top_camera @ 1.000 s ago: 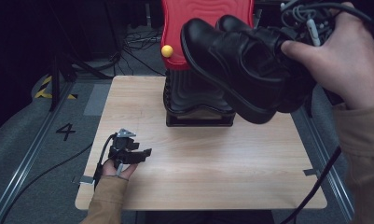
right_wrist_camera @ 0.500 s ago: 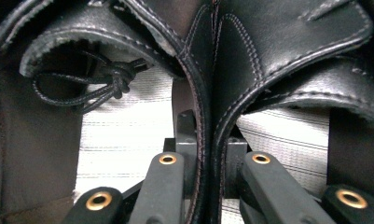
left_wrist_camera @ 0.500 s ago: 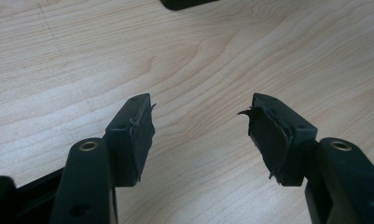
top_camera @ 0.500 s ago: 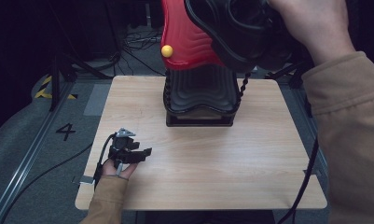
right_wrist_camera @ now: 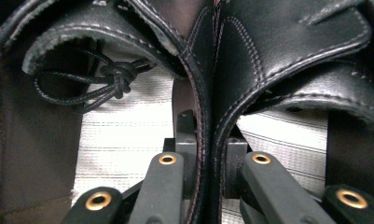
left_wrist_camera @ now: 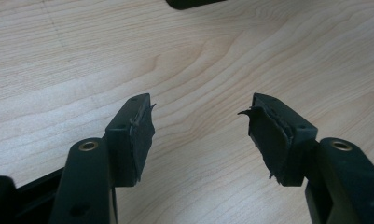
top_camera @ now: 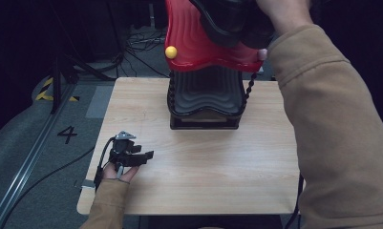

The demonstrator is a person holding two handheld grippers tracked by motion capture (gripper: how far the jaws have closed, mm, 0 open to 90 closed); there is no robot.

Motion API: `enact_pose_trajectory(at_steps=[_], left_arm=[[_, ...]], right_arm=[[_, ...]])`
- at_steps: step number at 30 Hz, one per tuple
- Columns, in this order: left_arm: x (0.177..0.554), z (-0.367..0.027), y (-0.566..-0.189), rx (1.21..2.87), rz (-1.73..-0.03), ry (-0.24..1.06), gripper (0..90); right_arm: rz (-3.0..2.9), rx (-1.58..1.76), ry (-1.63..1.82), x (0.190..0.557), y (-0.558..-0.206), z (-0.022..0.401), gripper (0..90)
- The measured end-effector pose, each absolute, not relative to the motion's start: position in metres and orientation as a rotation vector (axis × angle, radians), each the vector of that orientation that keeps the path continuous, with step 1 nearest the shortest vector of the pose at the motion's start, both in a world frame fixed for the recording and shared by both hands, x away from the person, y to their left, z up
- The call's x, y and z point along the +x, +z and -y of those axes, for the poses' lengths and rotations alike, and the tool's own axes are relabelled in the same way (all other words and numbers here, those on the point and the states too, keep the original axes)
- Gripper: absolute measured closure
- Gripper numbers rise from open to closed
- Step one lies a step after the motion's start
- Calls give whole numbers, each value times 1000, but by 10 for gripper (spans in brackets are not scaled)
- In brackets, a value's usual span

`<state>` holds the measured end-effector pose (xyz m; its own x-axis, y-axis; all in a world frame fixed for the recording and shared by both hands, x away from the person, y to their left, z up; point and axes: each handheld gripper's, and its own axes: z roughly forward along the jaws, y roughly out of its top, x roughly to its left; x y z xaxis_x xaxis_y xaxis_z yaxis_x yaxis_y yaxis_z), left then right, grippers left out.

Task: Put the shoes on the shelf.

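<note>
Evidently the work in hand was carrying a pair of black leather shoes (right_wrist_camera: 250,60) to the red-and-black shoe stand (top_camera: 206,71) at the far edge of the wooden table (top_camera: 227,167), and it looked partway through. In the right gripper view the right gripper (right_wrist_camera: 207,172) was clenched on the two shoes where their inner walls met, both walls pinched together between the jaws, with a knotted black lace (right_wrist_camera: 114,74) lying inside the shoe at the upper left of that frame and pale insoles showing in both. In the high view the shoes sat at the top centre of the frame, held up by the right hand (top_camera: 280,12) just above the stand's red top, partly cut off by the frame edge; whether they touched the stand could not be told. The tan sleeve (top_camera: 337,133) ran down the right side of that view. At the lower left of the high view the left gripper (top_camera: 148,155) rested on the table, well apart from the stand, and its own view showed the jaws spread with nothing between them but bare wood. By my reading the pick-up and lift were done; what remained was to settle the shoes on the stand and let go.
</note>
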<state>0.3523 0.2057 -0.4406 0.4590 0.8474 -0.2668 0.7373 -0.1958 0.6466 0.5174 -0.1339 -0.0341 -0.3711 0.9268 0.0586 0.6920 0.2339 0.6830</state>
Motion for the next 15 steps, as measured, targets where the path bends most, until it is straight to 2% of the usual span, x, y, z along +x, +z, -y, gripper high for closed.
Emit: enact_pose_trajectory(at_steps=[9,15], left_arm=[[351,-210,-437,1959,-1310,215,408],[350,-211,-437,1952,-1311,209,407]], right_arm=[[-2059,1532,904,537,-44,111,820],[-2005,1533,894,546,-65,97,815]])
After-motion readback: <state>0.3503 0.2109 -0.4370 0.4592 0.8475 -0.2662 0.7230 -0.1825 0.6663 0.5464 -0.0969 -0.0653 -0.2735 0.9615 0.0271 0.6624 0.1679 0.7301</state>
